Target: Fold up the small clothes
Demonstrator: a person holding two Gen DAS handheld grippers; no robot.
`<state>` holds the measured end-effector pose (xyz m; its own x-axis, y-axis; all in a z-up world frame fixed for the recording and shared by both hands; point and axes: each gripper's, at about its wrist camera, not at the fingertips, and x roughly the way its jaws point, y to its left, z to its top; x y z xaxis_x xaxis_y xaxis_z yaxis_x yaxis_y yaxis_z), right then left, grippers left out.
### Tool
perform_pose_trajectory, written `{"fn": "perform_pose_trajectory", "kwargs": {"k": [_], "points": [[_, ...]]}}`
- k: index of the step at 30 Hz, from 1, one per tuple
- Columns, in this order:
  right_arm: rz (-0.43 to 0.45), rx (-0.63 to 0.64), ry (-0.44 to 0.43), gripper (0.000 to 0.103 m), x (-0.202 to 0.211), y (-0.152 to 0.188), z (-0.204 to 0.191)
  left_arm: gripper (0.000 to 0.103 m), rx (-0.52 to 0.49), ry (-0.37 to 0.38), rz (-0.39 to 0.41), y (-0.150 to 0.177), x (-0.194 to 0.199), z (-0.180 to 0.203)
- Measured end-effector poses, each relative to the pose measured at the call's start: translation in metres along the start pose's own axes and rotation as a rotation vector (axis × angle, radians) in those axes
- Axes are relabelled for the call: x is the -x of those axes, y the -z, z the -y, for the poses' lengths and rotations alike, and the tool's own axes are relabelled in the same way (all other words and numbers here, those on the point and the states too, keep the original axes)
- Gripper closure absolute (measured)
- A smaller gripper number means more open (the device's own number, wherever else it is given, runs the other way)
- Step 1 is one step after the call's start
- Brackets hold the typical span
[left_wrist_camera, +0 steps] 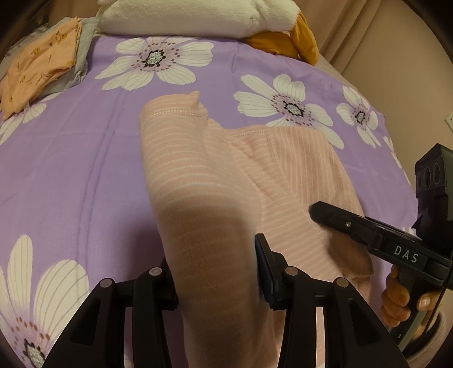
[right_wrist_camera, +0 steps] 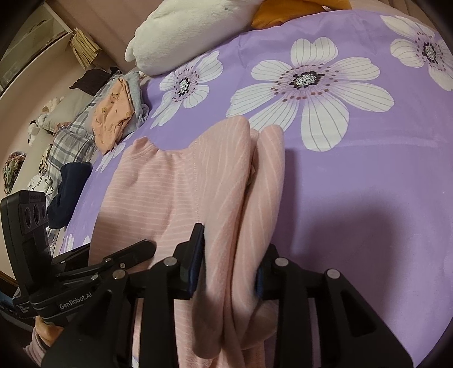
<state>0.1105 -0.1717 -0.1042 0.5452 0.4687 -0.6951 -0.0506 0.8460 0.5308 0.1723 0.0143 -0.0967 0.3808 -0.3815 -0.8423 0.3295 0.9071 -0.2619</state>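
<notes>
A small pink striped garment [left_wrist_camera: 198,175] lies on the purple flowered bedspread [left_wrist_camera: 85,169], partly lifted at its near end. My left gripper [left_wrist_camera: 218,271] is shut on one near part of the garment, which drapes forward from the jaws. My right gripper [right_wrist_camera: 229,266] is shut on another bunched part of the same garment [right_wrist_camera: 175,186]. The right gripper also shows at the right of the left wrist view [left_wrist_camera: 368,232], and the left gripper shows at the lower left of the right wrist view [right_wrist_camera: 107,263].
A folded orange printed garment [left_wrist_camera: 39,70] on grey clothes lies at the bed's far left. A white plush pillow [left_wrist_camera: 192,17] and a mustard cloth [left_wrist_camera: 294,39] sit at the head of the bed. Plaid bedding and dark clothes [right_wrist_camera: 68,169] lie beyond the left edge.
</notes>
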Motion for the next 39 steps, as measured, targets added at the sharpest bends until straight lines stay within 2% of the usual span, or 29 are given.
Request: {"fn": "perform_pose_trajectory", "kwargs": {"k": [39], "points": [[0.000, -0.045, 0.026, 0.070, 0.010, 0.005, 0.011, 0.060, -0.012, -0.064, 0.016, 0.027, 0.021, 0.003]]}}
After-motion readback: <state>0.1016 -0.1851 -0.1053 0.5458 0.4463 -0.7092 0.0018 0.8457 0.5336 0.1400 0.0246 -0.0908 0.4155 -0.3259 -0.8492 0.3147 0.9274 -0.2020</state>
